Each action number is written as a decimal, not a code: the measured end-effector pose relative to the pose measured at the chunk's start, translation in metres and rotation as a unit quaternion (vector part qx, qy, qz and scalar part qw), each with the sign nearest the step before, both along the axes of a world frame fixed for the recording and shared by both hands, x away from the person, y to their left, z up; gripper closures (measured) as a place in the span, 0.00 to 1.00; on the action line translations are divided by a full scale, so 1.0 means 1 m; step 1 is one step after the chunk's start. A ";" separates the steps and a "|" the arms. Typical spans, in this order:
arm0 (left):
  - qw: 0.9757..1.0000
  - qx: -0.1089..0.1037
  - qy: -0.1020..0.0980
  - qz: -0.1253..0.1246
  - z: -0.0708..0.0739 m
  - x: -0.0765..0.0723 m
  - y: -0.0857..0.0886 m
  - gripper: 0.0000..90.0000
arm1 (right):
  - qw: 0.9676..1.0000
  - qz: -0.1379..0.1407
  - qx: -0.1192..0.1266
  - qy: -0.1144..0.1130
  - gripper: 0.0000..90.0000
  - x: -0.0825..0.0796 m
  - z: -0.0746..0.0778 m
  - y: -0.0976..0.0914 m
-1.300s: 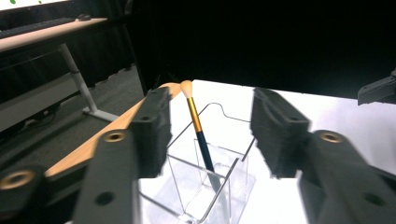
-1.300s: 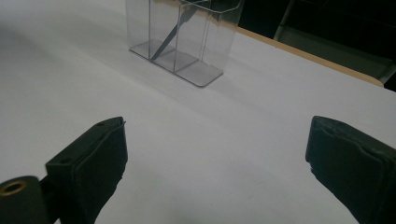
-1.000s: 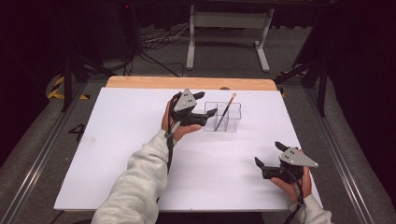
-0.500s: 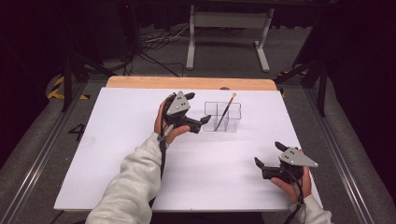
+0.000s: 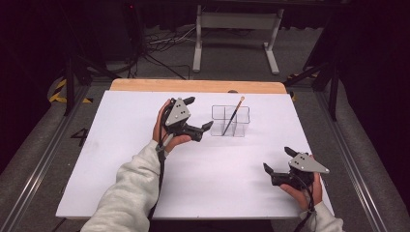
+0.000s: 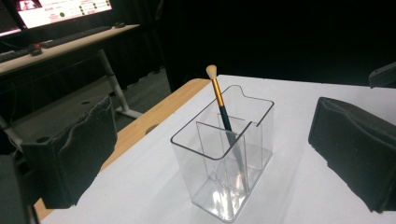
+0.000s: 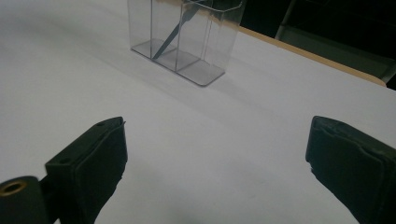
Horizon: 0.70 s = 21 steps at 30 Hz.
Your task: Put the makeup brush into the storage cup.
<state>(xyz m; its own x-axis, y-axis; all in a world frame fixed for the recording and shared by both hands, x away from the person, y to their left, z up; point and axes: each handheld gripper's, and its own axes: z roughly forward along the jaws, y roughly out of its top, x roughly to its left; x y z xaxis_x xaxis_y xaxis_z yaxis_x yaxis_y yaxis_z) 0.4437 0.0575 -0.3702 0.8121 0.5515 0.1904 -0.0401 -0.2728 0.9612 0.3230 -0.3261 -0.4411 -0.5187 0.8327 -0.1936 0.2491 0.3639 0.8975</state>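
L gripper (image 5: 199,116) just opened, jaws wide w/ nothing between, near clear organizer (image 5: 230,121); brush (image 5: 232,116) leans inside; R gripper (image 5: 276,161) open, well apart

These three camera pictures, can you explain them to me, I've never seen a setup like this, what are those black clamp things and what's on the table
There is no machine here. A person sits at a table covered in white and holds a hand tool in each hand, each ending in two padded black jaws. The high view looks down from above the person. There the left gripper is near the middle and the right gripper is near the front right corner.

The other two pictures come from small cameras riding on the tools, looking out between their own jaws.

On the table stands a clear plastic organizer with compartments. A makeup brush leans inside it, bristles up.

Nothing is held. The left gripper's jaws have just been opening and stand wide with nothing between them. The right gripper is open too, resting well away from the organizer.
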 end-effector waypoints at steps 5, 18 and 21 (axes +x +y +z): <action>1.000 0.007 -0.007 0.002 0.000 -0.004 0.004 0.03 | 1.000 0.001 -0.001 -0.001 0.07 0.000 0.000 0.000; 1.000 0.013 -0.010 0.010 -0.001 -0.014 0.022 0.02 | 1.000 0.004 -0.005 -0.011 0.07 -0.002 0.002 0.002; 1.000 0.013 -0.010 0.011 -0.001 -0.015 0.025 0.02 | 1.000 0.004 -0.005 -0.010 0.07 -0.002 0.001 0.002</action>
